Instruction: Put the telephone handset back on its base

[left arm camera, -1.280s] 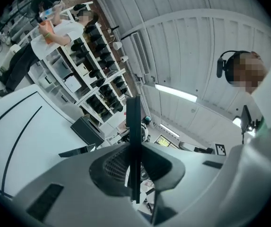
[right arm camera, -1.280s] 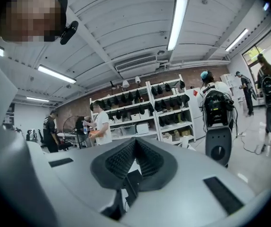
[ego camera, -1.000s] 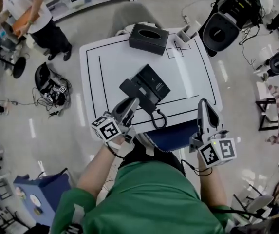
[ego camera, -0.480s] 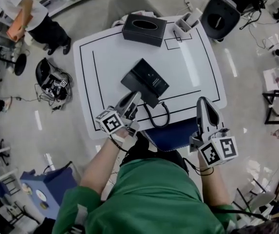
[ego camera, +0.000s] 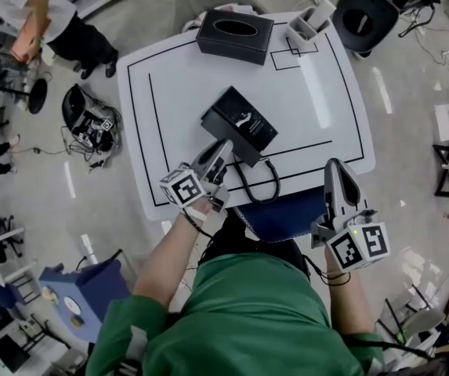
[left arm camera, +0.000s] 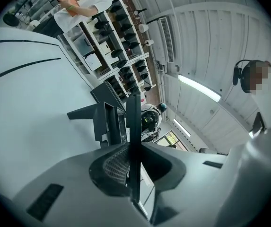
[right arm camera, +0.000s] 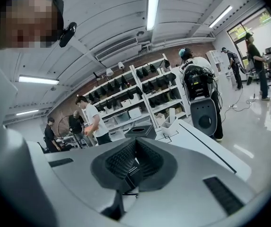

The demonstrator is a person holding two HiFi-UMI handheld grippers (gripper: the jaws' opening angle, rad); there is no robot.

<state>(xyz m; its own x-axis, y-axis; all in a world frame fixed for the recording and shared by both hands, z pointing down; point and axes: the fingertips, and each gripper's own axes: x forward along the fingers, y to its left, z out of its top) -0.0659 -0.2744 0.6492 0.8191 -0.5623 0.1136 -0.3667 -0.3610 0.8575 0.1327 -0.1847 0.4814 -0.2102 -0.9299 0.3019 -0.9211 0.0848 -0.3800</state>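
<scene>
The black telephone base [ego camera: 244, 118] lies at the middle of the white table [ego camera: 318, 108]. Its coiled cord [ego camera: 260, 182] loops toward the table's near edge. My left gripper [ego camera: 224, 150] reaches in at the base's near left edge and is shut on the black handset [left arm camera: 133, 126], which shows edge-on as a thin dark slab between the pads. In the head view the gripper covers most of the handset, so I cannot tell whether it touches the base. My right gripper [ego camera: 334, 177] hovers off the table's near right corner, shut and holding nothing.
A black tissue box [ego camera: 234, 35] and a white holder [ego camera: 310, 23] stand at the table's far edge. A blue seat [ego camera: 279, 214] sits under the near edge. A person [ego camera: 48, 18] stands at the far left, and a black round unit [ego camera: 365, 14] is at the far right.
My left gripper and the handset have shifted right, from beside the base's left side to its near left edge. The right gripper has hardly moved.
</scene>
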